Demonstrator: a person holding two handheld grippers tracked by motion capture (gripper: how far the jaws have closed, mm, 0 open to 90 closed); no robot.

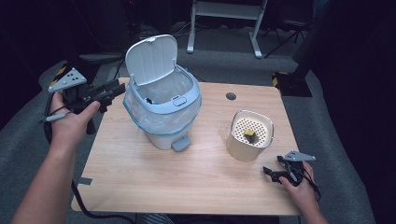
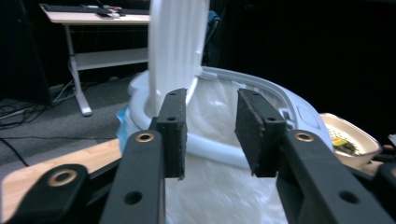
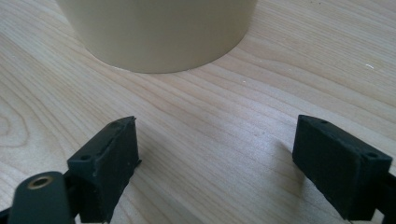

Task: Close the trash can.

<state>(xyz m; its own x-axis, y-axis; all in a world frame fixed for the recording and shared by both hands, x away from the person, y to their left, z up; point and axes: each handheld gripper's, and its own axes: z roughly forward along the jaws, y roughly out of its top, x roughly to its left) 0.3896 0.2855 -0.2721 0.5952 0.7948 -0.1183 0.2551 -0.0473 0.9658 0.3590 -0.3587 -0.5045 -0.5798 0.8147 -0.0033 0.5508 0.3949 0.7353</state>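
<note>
A pale blue and white pedal bin (image 1: pixel 163 109) stands at the table's back left, its lid (image 1: pixel 150 58) raised and a white liner inside. My left gripper (image 1: pixel 114 91) hovers just left of the bin's rim, open with nothing between the jaws; the left gripper view looks past them at the bin (image 2: pixel 219 135). A cream container (image 1: pixel 250 135) with a perforated insert holds a small yellow and black object (image 1: pixel 250 134) at the right. My right gripper (image 1: pixel 269 172) rests open near the table's front right, a short way in front of the cream container (image 3: pixel 159 32).
The wooden table (image 1: pixel 187 177) has a round cable hole (image 1: pixel 230 96) at the back. A white desk frame (image 1: pixel 226 23) stands on the grey floor behind. The front middle of the table is bare wood.
</note>
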